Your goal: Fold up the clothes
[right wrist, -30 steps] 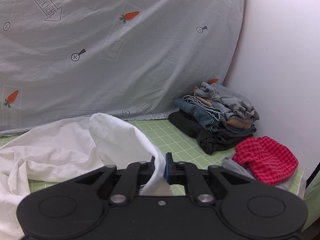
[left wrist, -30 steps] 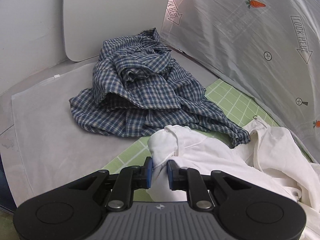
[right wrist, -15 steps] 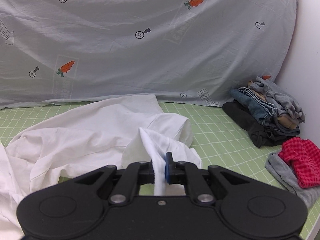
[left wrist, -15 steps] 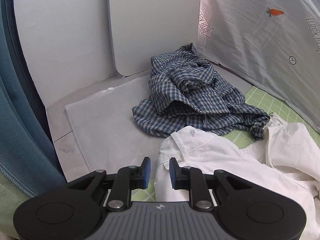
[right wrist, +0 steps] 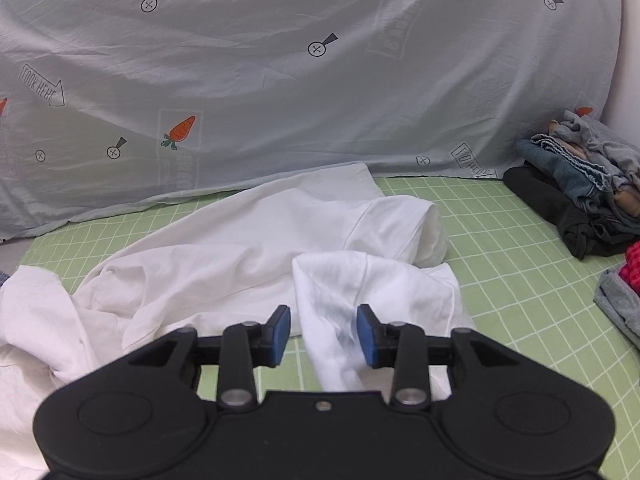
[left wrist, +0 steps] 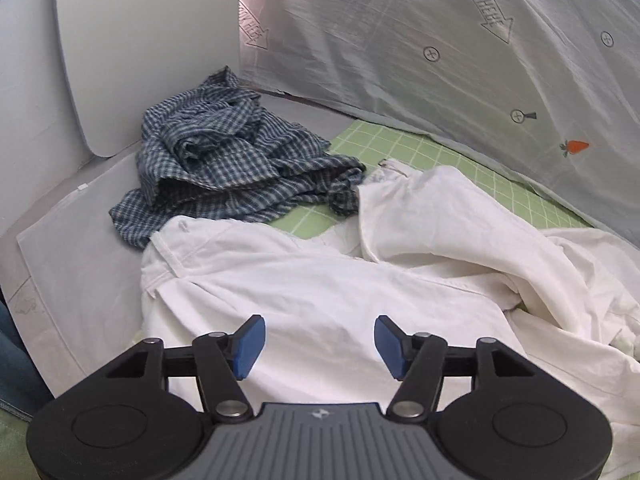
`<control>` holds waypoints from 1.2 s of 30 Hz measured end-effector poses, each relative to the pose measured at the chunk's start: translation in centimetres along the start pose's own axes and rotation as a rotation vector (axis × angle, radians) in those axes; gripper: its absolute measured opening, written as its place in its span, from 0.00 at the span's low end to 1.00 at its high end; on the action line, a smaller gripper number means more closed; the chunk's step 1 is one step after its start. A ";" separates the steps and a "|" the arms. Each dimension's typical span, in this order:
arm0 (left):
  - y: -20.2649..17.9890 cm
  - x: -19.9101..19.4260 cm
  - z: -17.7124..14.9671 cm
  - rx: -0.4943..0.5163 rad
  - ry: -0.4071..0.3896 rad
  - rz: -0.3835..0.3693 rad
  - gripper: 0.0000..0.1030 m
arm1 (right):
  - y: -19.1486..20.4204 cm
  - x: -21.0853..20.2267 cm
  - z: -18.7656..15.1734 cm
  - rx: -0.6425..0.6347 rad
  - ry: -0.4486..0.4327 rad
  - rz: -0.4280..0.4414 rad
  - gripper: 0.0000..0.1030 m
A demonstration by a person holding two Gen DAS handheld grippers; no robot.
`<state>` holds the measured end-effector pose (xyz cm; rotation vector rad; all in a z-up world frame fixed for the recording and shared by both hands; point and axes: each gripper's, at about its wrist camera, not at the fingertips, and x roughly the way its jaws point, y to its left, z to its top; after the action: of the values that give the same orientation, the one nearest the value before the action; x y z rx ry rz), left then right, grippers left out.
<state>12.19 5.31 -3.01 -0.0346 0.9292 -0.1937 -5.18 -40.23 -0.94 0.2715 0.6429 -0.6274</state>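
Lying rumpled on the green mat (right wrist: 500, 240), one white shirt (left wrist: 320, 280) and one checked shirt (left wrist: 224, 160) are recorded, left gripper (left wrist: 316, 340) and right gripper (right wrist: 323, 330) both parted, nothing clamped.

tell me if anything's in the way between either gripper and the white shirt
Nothing visible is. The left gripper is open directly over the white shirt, and the right gripper is open with a fold of it between its fingers. The plaid shirt lies beyond, at the shirt's far edge.

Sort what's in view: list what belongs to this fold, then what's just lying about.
In the job:
- white shirt, spread on the green grid mat
- left gripper, open
- right gripper, open

Lying about:
- blue plaid shirt, crumpled
- folded clothes stack
- red checked garment
- carrot-print sheet
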 end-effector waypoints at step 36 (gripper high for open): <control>-8.0 7.6 -4.9 0.162 0.278 0.061 1.00 | -19.3 5.1 -2.9 0.423 0.120 -0.137 0.71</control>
<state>11.50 -3.62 -11.13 0.1740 1.1872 -0.2204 -15.30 -56.46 -7.32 0.6666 0.6430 -0.8836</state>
